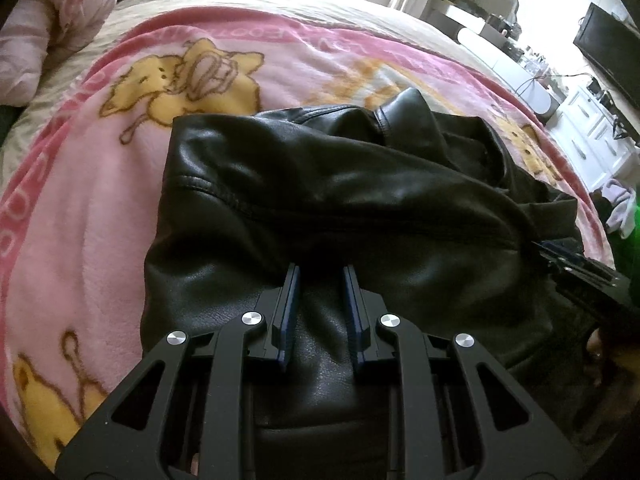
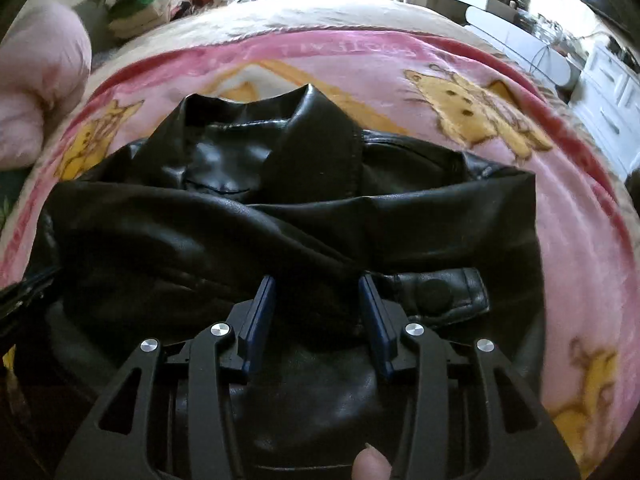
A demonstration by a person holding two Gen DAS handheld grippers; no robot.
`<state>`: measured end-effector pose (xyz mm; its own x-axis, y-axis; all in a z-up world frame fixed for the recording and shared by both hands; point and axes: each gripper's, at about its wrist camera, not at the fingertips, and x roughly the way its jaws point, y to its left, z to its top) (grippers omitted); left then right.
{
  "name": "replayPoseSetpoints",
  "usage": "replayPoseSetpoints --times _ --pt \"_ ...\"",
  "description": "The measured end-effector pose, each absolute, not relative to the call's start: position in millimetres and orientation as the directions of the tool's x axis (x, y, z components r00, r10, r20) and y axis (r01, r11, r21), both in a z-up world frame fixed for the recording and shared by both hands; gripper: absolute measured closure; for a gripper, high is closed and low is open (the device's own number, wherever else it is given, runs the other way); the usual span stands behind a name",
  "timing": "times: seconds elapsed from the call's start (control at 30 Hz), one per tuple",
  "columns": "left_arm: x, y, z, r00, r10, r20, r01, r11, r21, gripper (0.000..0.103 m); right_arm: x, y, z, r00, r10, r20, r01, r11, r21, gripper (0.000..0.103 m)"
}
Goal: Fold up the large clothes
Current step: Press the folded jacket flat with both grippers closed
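On the bed, my left tongs (image 1: 319, 276) and right tongs (image 2: 317, 286) stand apart, straddling the jacket's (image 1: 320, 184) hem to lift it for folding.

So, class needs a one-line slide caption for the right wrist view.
Open right gripper poised over a black leather jacket lying on a pink cartoon blanket.

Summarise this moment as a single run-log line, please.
stage: mid-fold | item: black leather jacket on pink blanket | left gripper: open, over jacket | right gripper: open, over jacket, near cuff tab
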<state>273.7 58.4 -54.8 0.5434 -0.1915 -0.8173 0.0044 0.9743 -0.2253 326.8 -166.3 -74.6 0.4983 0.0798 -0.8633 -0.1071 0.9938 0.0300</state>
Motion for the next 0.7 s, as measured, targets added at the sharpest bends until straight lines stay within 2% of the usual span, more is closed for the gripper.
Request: replayPoseSetpoints --times 0.17,0.27,0.3,0.37,0.43,0.57,0.7 --pt "273 60 -54 0.552 -0.192 -0.811 0.005 0.974 -0.228 0.089 323 -172 -63 0.507 0.132 -0.852 -0.124 0.989 0.079 0.061" --pt "269 63 -46 0.57 -0.201 -0.797 0.011 0.971 -0.237 0.087 301 -179 -37 0.553 0.186 -0.812 -0.151 0.981 0.122 0.056" --pt "267 64 -43 0.572 -0.208 -0.794 0.012 0.969 -0.245 0.084 294 -181 -29 0.567 0.2 -0.799 -0.158 0.978 0.133 0.053" --pt "259 66 -34 0.575 -0.242 -0.782 0.012 0.958 -0.287 0.066 280 -185 -17 0.593 0.218 -0.775 -0.168 0.975 0.145 0.049" --pt "246 64 -23 0.595 -0.229 -0.771 0.005 0.96 -0.281 0.054 267 -188 -11 0.604 0.234 -0.762 -0.182 0.971 0.154 0.048" --pt "220 51 -13 0.614 -0.197 -0.765 0.039 0.975 -0.22 0.052 250 -184 -11 0.599 0.25 -0.76 -0.2 0.967 0.16 0.048" --pt "206 34 -29 0.572 -0.142 -0.808 0.067 0.99 -0.126 0.052 235 -175 -13 0.606 0.243 -0.758 -0.202 0.968 0.15 0.047"
